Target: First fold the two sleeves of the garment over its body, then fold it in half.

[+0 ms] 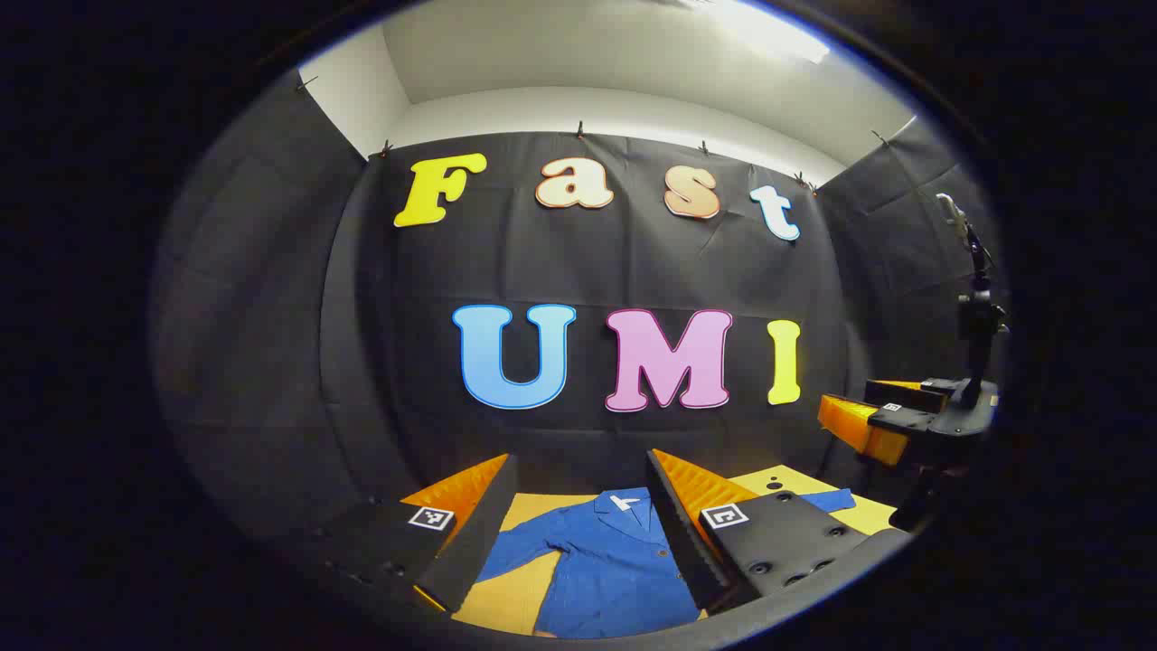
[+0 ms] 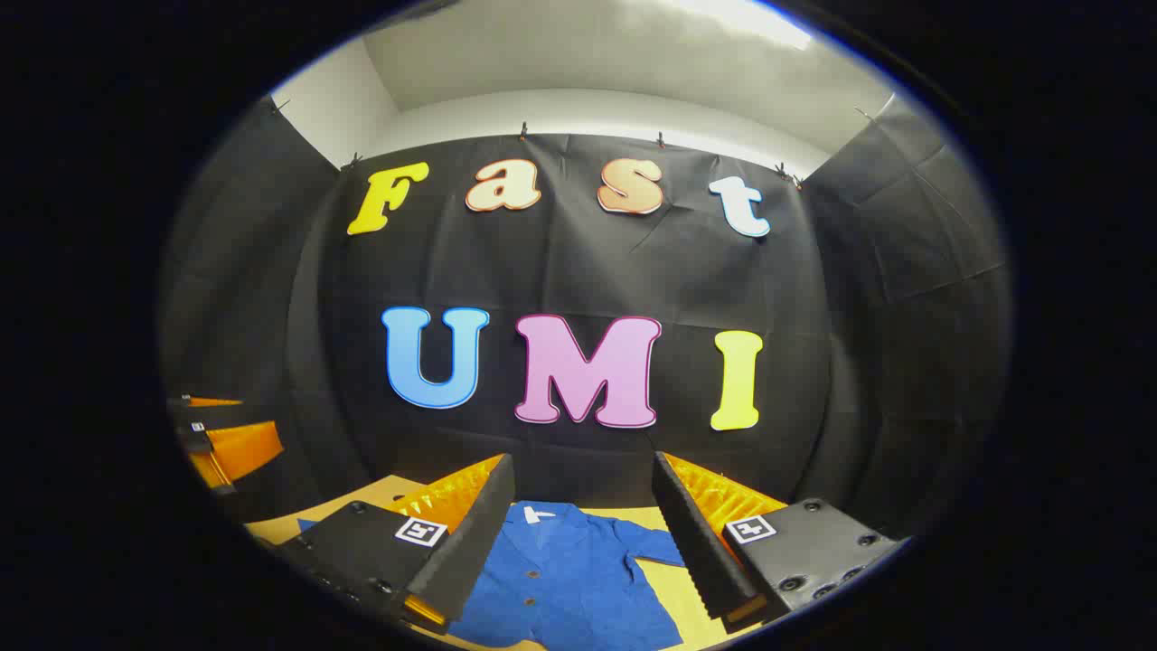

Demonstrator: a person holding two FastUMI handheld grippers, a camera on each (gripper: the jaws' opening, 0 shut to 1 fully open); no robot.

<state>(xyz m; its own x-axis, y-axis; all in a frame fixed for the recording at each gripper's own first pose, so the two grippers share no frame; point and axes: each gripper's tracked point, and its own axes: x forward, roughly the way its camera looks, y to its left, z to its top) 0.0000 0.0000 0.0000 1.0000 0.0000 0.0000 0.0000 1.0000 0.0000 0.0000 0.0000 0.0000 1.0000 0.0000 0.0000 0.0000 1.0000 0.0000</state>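
Observation:
A blue buttoned shirt (image 1: 606,565) lies flat on the yellow table (image 1: 520,592), collar toward the back wall, both sleeves spread out to the sides. My left gripper (image 1: 578,520) is held above it, open, nothing between its fingers. The right gripper (image 1: 890,420) shows at the far right of the left gripper view, held in the air. In the right gripper view the shirt (image 2: 560,583) lies below my right gripper (image 2: 583,515), which is open and empty. The left gripper (image 2: 221,443) appears at the left edge of that view.
The yellow table (image 2: 669,588) reaches back to the black cloth wall (image 1: 633,271). A dark stand with a camera mount (image 1: 976,316) rises at the far right of the left gripper view.

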